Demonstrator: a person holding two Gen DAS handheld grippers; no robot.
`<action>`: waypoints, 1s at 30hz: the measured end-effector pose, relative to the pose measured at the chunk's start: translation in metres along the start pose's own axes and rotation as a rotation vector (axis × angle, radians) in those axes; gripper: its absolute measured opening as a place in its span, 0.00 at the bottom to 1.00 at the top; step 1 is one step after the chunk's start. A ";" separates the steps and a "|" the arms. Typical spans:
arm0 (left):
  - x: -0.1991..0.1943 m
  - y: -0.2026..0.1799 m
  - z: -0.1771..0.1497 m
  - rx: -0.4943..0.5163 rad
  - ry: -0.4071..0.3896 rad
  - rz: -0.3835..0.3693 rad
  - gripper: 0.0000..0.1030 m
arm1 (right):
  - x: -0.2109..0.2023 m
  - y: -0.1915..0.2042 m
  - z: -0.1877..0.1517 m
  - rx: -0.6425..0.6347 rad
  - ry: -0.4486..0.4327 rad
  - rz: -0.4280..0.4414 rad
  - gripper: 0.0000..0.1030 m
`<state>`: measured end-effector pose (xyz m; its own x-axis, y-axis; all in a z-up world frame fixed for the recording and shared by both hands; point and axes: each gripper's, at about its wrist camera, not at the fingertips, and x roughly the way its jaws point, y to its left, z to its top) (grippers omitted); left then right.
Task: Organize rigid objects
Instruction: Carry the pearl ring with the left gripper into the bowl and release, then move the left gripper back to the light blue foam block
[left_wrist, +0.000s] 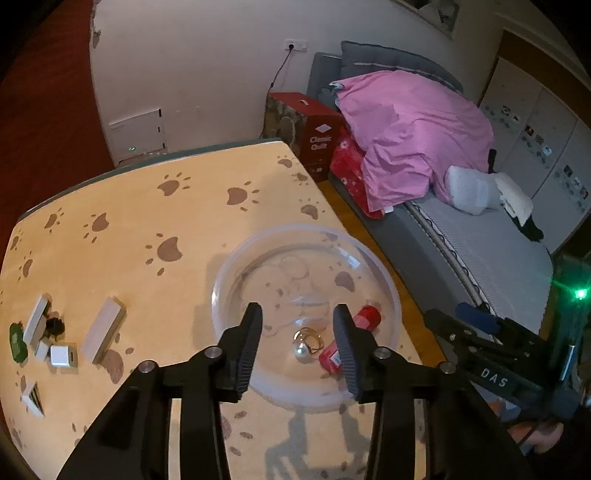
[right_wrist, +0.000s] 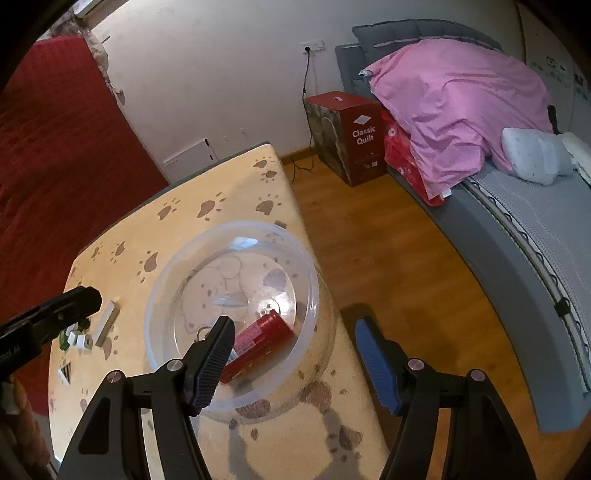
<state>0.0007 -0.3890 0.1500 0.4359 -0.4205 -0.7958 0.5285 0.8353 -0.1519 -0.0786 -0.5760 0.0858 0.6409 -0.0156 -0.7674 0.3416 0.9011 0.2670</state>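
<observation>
A clear plastic bowl (left_wrist: 240, 258) stands on the paw-print table (left_wrist: 129, 206). In it lie a red tube (left_wrist: 364, 318) and a silver ball with gold rings (left_wrist: 306, 343). My left gripper (left_wrist: 297, 343) is open and empty, hovering above the bowl's near side. My right gripper (right_wrist: 295, 354) is open and empty over the bowl's right rim (right_wrist: 314, 280); the red tube (right_wrist: 266, 332) lies past its left finger. Small white blocks (left_wrist: 62, 356), a long white bar (left_wrist: 102, 328), a green piece (left_wrist: 16, 341) and a black piece (left_wrist: 55, 325) lie on the table's left.
A white wedge piece (left_wrist: 32, 400) lies near the table's front left edge. To the right are a wooden floor (right_wrist: 388, 258), a red quilt box (right_wrist: 354, 136) and a bed with a pink duvet (right_wrist: 461, 110). A red curtain (right_wrist: 55, 166) hangs at the left.
</observation>
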 end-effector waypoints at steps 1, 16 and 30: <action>0.000 0.000 -0.001 0.002 0.000 0.010 0.43 | 0.000 0.000 0.000 0.002 0.001 0.000 0.70; -0.028 0.037 -0.025 -0.089 -0.010 0.142 0.80 | 0.003 0.030 -0.008 -0.052 0.020 0.034 0.80; -0.059 0.102 -0.059 -0.228 0.004 0.244 0.81 | 0.010 0.090 -0.018 -0.168 0.063 0.115 0.86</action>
<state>-0.0136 -0.2579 0.1469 0.5263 -0.1972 -0.8271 0.2316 0.9692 -0.0836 -0.0539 -0.4876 0.0918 0.6232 0.1138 -0.7737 0.1461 0.9550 0.2581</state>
